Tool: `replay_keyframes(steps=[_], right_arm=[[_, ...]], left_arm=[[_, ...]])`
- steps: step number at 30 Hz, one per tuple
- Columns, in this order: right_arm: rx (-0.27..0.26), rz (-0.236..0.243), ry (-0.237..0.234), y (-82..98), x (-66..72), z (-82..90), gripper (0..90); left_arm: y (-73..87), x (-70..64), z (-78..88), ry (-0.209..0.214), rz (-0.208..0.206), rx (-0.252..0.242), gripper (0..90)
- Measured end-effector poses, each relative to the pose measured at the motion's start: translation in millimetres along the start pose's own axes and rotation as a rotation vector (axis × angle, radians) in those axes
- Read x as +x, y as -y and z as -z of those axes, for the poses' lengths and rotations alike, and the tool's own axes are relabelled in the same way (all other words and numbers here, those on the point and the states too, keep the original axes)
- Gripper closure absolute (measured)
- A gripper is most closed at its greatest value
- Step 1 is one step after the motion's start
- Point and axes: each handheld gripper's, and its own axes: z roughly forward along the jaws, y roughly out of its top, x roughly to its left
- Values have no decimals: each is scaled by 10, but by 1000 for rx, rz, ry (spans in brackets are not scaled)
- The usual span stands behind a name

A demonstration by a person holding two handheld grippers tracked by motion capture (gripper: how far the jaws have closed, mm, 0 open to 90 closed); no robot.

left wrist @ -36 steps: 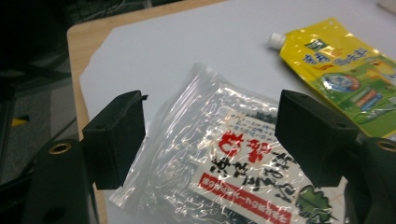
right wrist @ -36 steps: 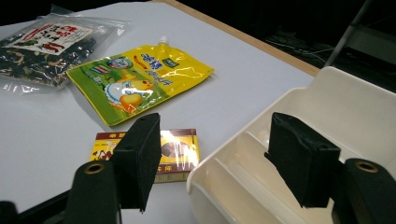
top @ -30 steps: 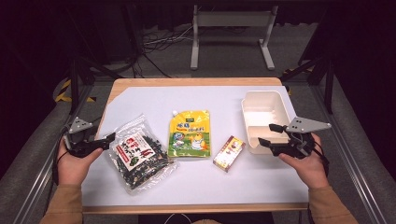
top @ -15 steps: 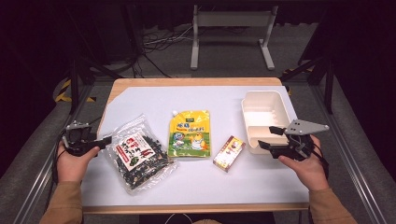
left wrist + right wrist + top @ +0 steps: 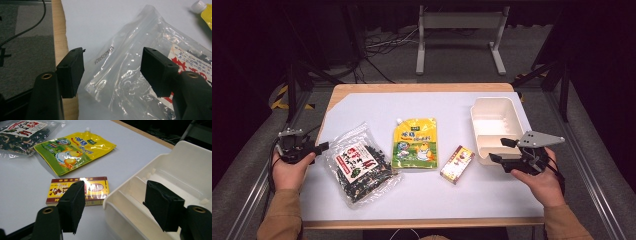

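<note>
Left gripper (image 5: 112,68), jaws apart and just closing in, straddles the clear corner of the seaweed bag (image 5: 361,166) at the table's (image 5: 447,105) near left. Bag looks light, limp and slippery; I'd pinch that flat empty corner, not the crumbly contents.

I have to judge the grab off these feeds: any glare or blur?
Left gripper view: glare streaks on the clear bag, printed code readable, jaws soft. Right gripper view: a bright glint on the small box, jaws blurred. High view: evenly lit table, dark surroundings.
</note>
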Motion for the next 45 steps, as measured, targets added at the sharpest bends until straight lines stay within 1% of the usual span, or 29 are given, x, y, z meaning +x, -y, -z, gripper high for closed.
replay_keyframes(steps=[2, 4, 5, 7, 8, 9, 10, 11, 13, 15, 17, 18, 19, 21, 22, 26, 30, 31, 33, 34, 35, 36, 37, 39, 42, 43, 44, 45], right_arm=[[1, -2, 1, 9, 3, 9, 329], [3, 1, 4, 34, 3, 29, 329], [5, -7, 5, 44, 7, 38, 329], [9, -11, 8, 66, 5, 52, 329], [10, -9, 10, 77, 4, 58, 329], [10, -9, 10, 77, 4, 58, 329], [11, -10, 11, 85, 3, 64, 329], [13, -13, 13, 93, 3, 71, 329], [13, -15, 13, 104, 2, 81, 329], [13, -15, 13, 112, 4, 86, 329], [16, -19, 13, 118, 6, 89, 329], [17, -17, 13, 120, 4, 89, 330], [17, -17, 13, 121, 5, 88, 330], [18, -13, 12, 121, 7, 84, 329], [18, -13, 11, 121, 8, 82, 330], [19, -11, 6, 117, 14, 74, 329], [19, -11, 5, 110, 17, 67, 330], [19, -11, 4, 108, 19, 66, 330], [17, -7, 2, 105, 21, 62, 329], [17, -7, 1, 104, 21, 62, 329], [17, -7, 1, 103, 21, 62, 329], [17, -7, 1, 103, 21, 62, 329], [17, -8, 2, 103, 20, 63, 329], [16, -8, 2, 104, 19, 64, 329], [16, -8, 3, 102, 17, 71, 329], [16, -7, 4, 101, 16, 76, 329], [16, -7, 4, 101, 16, 76, 329], [16, -10, 3, 99, 18, 77, 329]], left_arm=[[-1, 14, -15, 5, 2, -4, 368], [1, 64, -48, 4, 15, -5, 368], [7, 89, -63, 25, 33, -7, 373], [17, 136, -84, 32, 47, -10, 385], [24, 155, -93, 44, 59, -7, 389], [24, 155, -93, 44, 59, -7, 399], [34, 184, -105, 65, 72, -4, 399], [42, 201, -117, 79, 86, 0, 417], [62, 236, -144, 84, 96, 10, 438], [74, 256, -162, 89, 95, 19, 466], [87, 262, -184, 98, 105, 34, 506], [90, 259, -192, 100, 108, 34, 528], [90, 254, -197, 92, 101, 36, 542], [90, 246, -198, 86, 102, 44, 594], [92, 245, -198, 87, 107, 47, 616], [110, 250, -189, 70, 125, 58, 724], [111, 243, -178, 37, 108, 66, 823], [108, 235, -171, 36, 112, 67, 839], [99, 234, -158, 32, 100, 54, 877], [93, 221, -142, 30, 103, 50, 891], [85, 215, -131, 26, 90, 46, 900], [78, 202, -120, 20, 85, 40, 900], [68, 198, -105, 9, 68, 37, 900], [62, 186, -92, 7, 68, 36, 900], [35, 159, -45, 2, 51, 13, 900], [13, 142, -1, 3, 46, 6, 900], [13, 142, -1, 3, 46, 6, 900], [-9, 129, 42, 0, 35, -4, 900]])
